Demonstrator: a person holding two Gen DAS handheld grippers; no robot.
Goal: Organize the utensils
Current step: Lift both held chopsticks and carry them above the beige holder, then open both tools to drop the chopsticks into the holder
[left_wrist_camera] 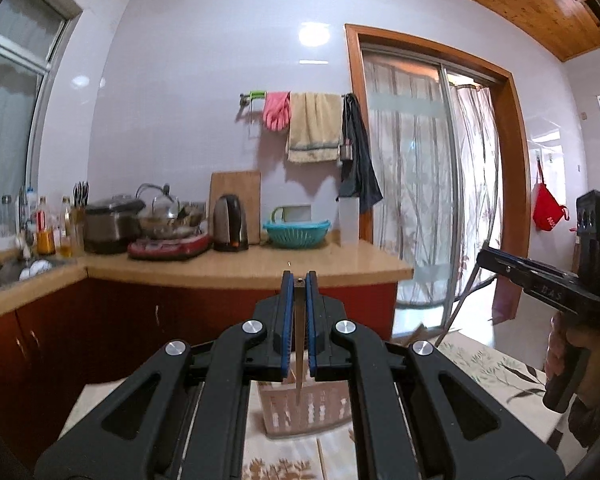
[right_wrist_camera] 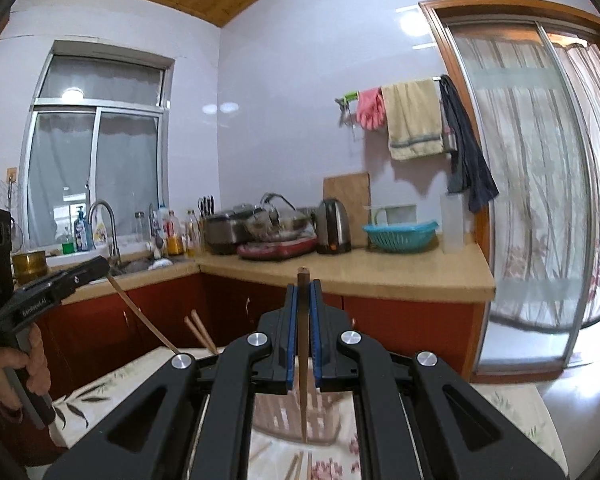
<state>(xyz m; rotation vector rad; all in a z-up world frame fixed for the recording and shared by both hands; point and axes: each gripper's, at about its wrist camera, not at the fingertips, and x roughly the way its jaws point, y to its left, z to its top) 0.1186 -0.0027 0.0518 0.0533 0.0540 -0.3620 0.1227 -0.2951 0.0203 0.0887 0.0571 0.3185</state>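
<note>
Here both claws, left (left_wrist_camera: 299, 280) and right (right_wrist_camera: 303, 286), clamp chopsticks (right_wrist_camera: 302, 380) above a floral-clothed table (left_wrist_camera: 500, 368) facing kitchen counter (left_wrist_camera: 244, 268).

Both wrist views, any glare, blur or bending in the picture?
Left wrist view: lamp glare on the glossy white wall, counter clutter slightly soft, wooden door frame bowed by the fisheye. Right wrist view: glare on the same wall, sliding glass door strongly curved.

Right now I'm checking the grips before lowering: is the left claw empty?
No: in the left wrist view, the left claw is shut on a thin brown wooden chopstick pointing down toward the pink slatted plastic basket.
</note>
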